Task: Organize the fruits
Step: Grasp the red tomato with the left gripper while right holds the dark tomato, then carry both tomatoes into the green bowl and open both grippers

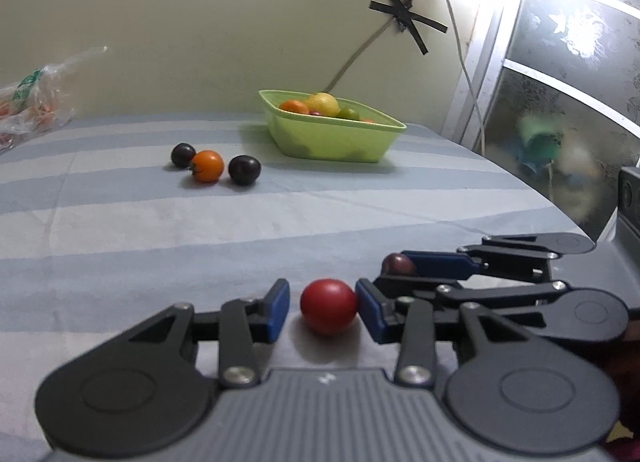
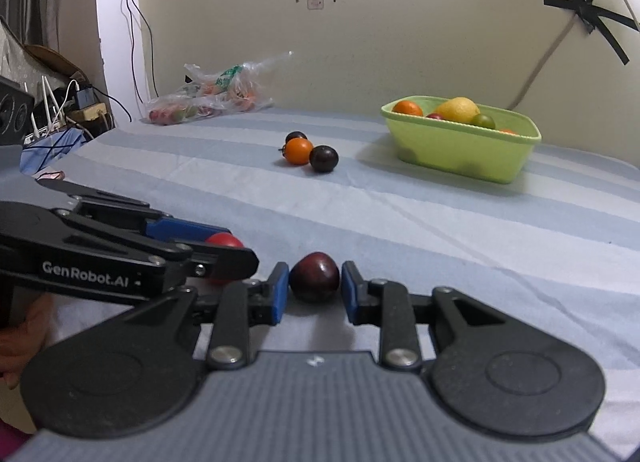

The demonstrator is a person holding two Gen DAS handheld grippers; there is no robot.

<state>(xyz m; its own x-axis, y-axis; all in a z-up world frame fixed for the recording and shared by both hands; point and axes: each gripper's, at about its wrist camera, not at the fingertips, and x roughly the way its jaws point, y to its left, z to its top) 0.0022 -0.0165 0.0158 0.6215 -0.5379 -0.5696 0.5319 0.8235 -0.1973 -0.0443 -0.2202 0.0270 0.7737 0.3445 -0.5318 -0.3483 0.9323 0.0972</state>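
Left tongs (image 1: 322, 310), right tongs (image 2: 314, 288): black linkages, blue pads, silver screws, grey ribbed body, white "GenRobot.AI" lettering.

red tomato (image 1: 328, 306) on cloth | dark plum (image 2: 314, 277) beside | green bowl (image 1: 332, 138) holds perhaps five fruits

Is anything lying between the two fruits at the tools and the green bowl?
Nothing visible blocks either. The red tomato and dark plum face bare cloth up to the bowl. The three loose fruits sit left of that path.
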